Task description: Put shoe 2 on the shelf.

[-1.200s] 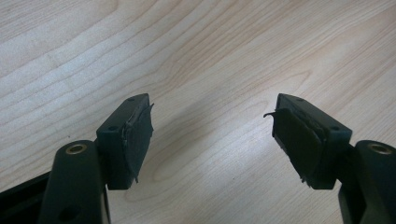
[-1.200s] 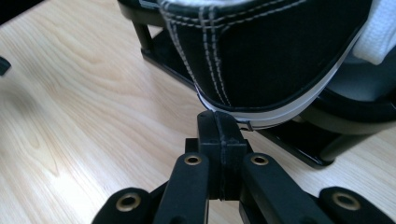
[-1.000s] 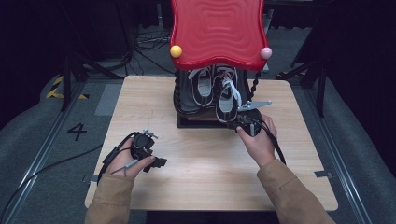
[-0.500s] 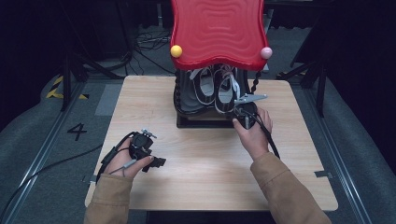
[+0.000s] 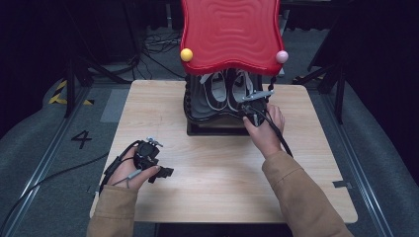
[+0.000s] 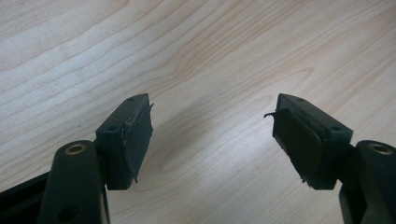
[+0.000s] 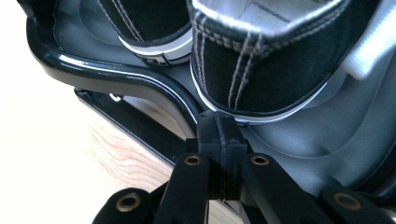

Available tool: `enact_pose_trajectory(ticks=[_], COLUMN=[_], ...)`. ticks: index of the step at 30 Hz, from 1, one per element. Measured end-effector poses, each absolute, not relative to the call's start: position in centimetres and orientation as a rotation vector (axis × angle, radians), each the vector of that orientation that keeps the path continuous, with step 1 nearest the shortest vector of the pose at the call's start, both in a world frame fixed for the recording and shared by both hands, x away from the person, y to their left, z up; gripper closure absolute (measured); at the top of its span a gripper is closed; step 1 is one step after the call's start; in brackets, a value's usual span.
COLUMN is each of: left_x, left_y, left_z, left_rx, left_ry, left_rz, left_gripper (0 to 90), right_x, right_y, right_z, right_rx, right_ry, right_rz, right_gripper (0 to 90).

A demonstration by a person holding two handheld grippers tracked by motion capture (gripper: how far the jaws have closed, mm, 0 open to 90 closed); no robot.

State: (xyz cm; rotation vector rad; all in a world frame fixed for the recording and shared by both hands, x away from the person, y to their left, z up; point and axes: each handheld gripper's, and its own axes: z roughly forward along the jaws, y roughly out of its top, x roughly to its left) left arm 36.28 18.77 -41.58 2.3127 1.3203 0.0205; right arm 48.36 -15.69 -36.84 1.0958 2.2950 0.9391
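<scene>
A pair of black sneakers with white soles stands on the grey lower shelf point(image 5: 207, 114) of a small rack, under its red wavy top point(image 5: 231, 32). In the right gripper view the nearer sneaker point(image 7: 261, 70) shows its heel and the other sneaker point(image 7: 144, 23) stands beside it. My right gripper point(image 7: 219, 126) is shut with nothing between its jaws, and its tips rest against the heel's white sole edge at the shelf rim point(image 7: 140, 79). From above, the right gripper point(image 5: 247, 107) is at the rack's front right. My left gripper point(image 6: 212, 135) is open over bare wood, near the table's front left point(image 5: 167, 173).
The rack stands at the back middle of the wooden table point(image 5: 212, 182). A yellow ball point(image 5: 186, 54) and a pink ball point(image 5: 281, 57) sit at the red top's front corners. Dark floor with cables and stands surrounds the table.
My right hand has moved left and toward the rack, and the nearer sneaker now sits farther in on the shelf. The left hand has stayed put.
</scene>
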Motion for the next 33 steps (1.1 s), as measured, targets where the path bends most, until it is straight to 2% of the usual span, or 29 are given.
enact_pose_trajectory(ticks=[4,5,7,15,23,33], left_x=[36.3,36.2,36.2,36.0,35.8,36.0], left_y=[18.6,18.6,18.6,18.8,19.1,19.5], left_z=[-41.7,-41.6,-41.4,-41.2,-41.3,-41.5], left_rx=[2.317,2.312,2.313,2.303,2.299,2.322], left_ry=[1.313,1.308,1.302,1.314,1.322,1.299], left_rz=[0.009,0.009,0.019,0.022,0.041,0.083], left_gripper=[28.8,28.9,28.8,28.8,28.2,26.8], right_x=[48.6,48.3,47.6,44.9,42.1,40.5], right_y=[-16.0,-16.2,-16.3,-18.0,-22.5,-27.1], right_z=[-36.7,-36.7,-36.5,-35.3,-35.6,-36.9], right_rx=[1.089,1.087,1.081,1.06,1.117,1.247], right_ry=[2.329,2.345,2.353,2.357,2.382,2.401], right_rz=[0.94,0.977,0.996,1.023,1.0,0.967], right_gripper=[88.9,82.8,79.0,71.7,63.7,55.5])
